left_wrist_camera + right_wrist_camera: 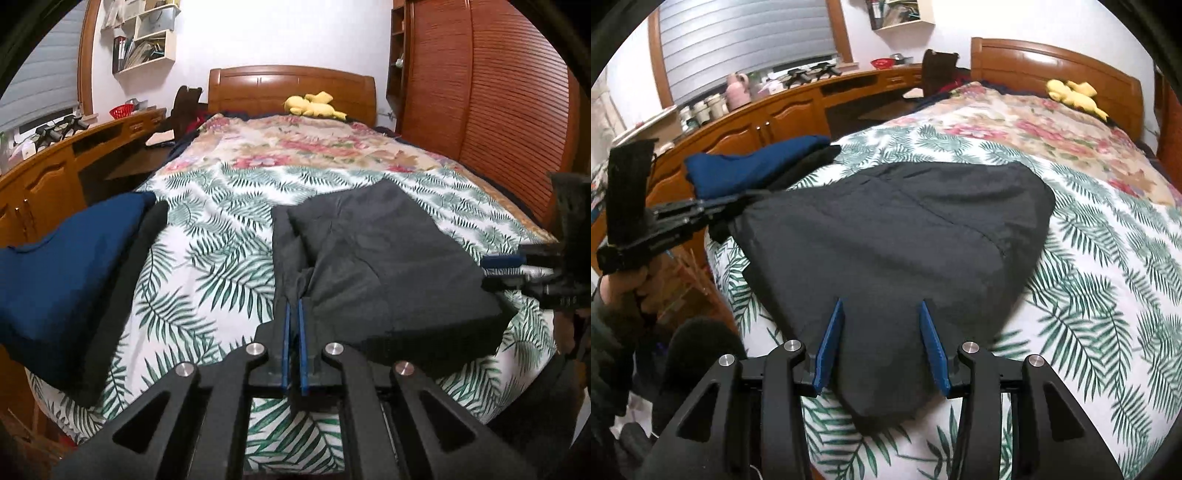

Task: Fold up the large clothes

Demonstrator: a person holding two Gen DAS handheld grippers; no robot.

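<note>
clenched on a fold of the dark grey garment (388, 258) are the left gripper (294, 317) jaws; the right gripper (882, 343) jaws are spread around its near corner. mostly folded, it lies on the bed (1089, 277); a final fold seems left.

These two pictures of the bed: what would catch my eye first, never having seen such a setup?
Probably the dark garment, folded and lying on the palm-leaf bedspread at the near end of the bed. The left tool is shut on its edge, while the right tool stands with its blue fingers apart over the near corner. A blue garment sits at the bed's left edge.
</note>
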